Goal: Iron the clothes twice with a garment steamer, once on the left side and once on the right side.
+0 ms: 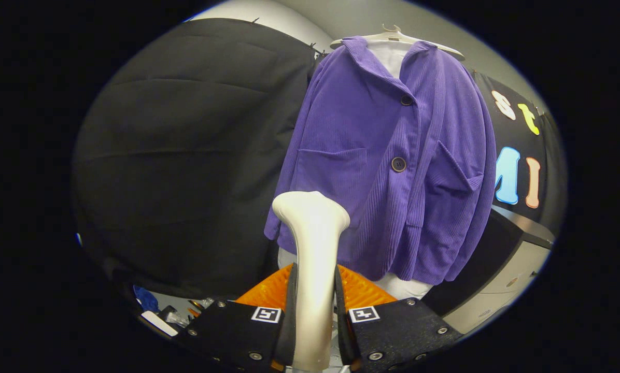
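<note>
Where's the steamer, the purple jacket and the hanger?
steamer (312, 243): gripper view, on its neck, clamped between the fingers.
purple jacket (362, 155): gripper view, on its front, beyond the fingers.
hanger (393, 35): gripper view, on its top above the collar.

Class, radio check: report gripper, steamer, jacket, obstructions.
Gripper shut on steamer. Steamer head just short of purple jacket, near its lower hem. Nothing between them.

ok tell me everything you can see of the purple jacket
The jacket is purple ribbed cloth, like corduroy, with a collar, two dark buttons and two chest pockets. It hangs buttoned on a pale hanger over a white garment, in front of the black cloth wall. The steamer, clamped in the gripper, stands before its lower hem; whether they touch cannot be told.
</note>
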Demonstrator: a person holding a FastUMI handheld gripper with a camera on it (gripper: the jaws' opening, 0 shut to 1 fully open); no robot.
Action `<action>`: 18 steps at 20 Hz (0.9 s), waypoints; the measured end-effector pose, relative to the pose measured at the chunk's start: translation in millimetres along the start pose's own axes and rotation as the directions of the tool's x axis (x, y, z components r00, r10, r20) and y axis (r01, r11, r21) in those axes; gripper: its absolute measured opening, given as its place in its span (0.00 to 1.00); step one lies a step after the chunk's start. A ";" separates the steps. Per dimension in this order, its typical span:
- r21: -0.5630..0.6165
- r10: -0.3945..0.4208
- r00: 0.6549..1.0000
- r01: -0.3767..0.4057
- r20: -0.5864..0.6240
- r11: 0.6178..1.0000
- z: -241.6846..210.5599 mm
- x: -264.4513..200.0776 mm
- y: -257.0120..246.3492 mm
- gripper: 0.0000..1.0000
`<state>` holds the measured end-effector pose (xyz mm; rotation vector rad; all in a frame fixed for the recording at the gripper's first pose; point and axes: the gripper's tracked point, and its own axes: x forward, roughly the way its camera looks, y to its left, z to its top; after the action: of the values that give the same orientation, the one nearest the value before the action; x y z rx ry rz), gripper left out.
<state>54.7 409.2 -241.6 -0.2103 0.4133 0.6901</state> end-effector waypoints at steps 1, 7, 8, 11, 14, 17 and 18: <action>0.010 0.005 1.000 -0.005 0.000 1.000 -0.8 -3.4 1.0 0.33; 0.107 0.012 1.000 -0.013 0.014 0.994 17.8 -41.0 -10.7 0.33; 0.118 0.007 1.000 -0.010 0.025 0.993 24.2 -50.3 -16.8 0.33; 0.160 -0.015 0.999 0.006 0.052 0.987 36.9 -82.3 -42.7 0.33; 0.197 -0.076 0.994 0.059 0.081 0.979 46.9 -118.8 -82.2 0.33; 0.264 -0.153 0.982 0.119 0.112 0.957 55.5 -158.5 -126.2 0.33; 0.276 -0.173 0.978 0.136 0.114 0.951 57.5 -170.5 -138.0 0.33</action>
<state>43.7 226.0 -108.4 0.0602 0.3499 0.4845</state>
